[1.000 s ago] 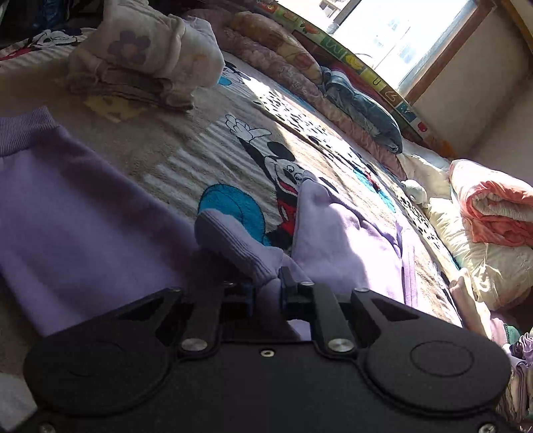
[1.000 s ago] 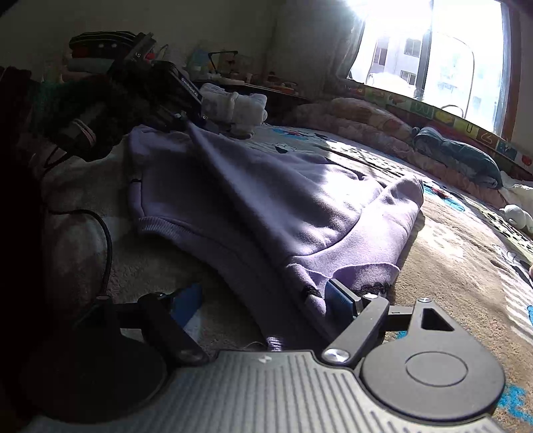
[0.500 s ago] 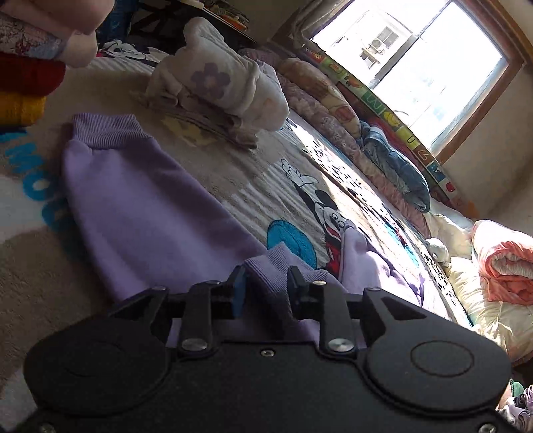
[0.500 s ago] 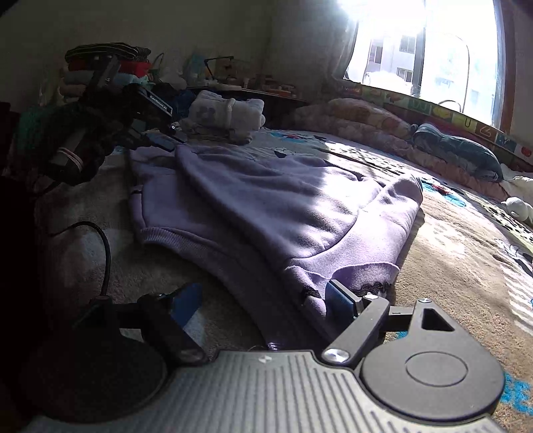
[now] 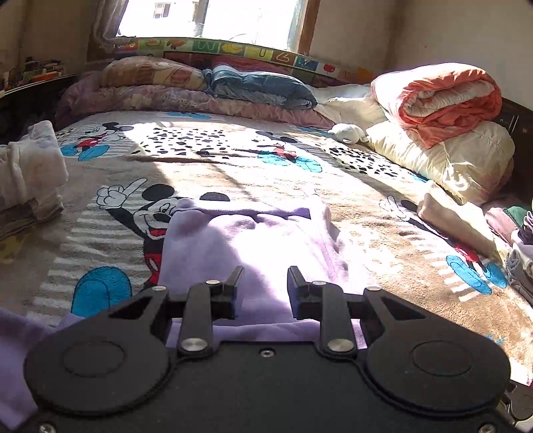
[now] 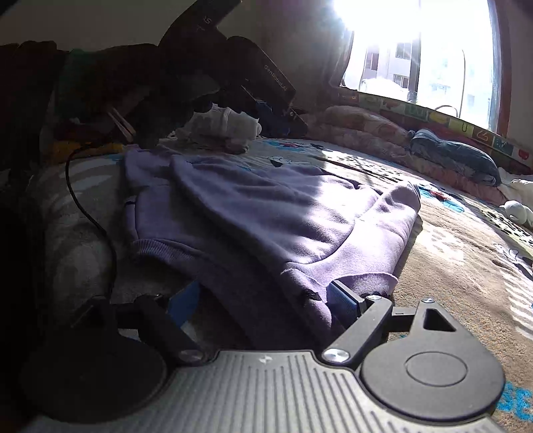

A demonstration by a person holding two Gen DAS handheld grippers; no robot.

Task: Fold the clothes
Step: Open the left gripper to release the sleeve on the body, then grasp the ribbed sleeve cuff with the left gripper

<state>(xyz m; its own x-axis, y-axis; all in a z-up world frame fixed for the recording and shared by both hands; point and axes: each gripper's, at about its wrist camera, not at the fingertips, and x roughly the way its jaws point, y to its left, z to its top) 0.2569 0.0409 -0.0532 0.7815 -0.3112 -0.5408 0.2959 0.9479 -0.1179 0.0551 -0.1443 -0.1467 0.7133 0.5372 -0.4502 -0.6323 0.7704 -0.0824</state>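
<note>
Your left claw (image 5: pixel 263 283) dropped sleeve, now released over purple sweatshirt (image 5: pixel 240 243); right claw (image 6: pixel 263 299) released astride hem. Next: clench hem, fold toward 12 o'clock.

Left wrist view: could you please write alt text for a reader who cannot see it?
The open left gripper hovers over a lavender sweatshirt spread on a cartoon-mouse blanket. Folded quilts are stacked at the right, beneath a sunlit window.
</note>
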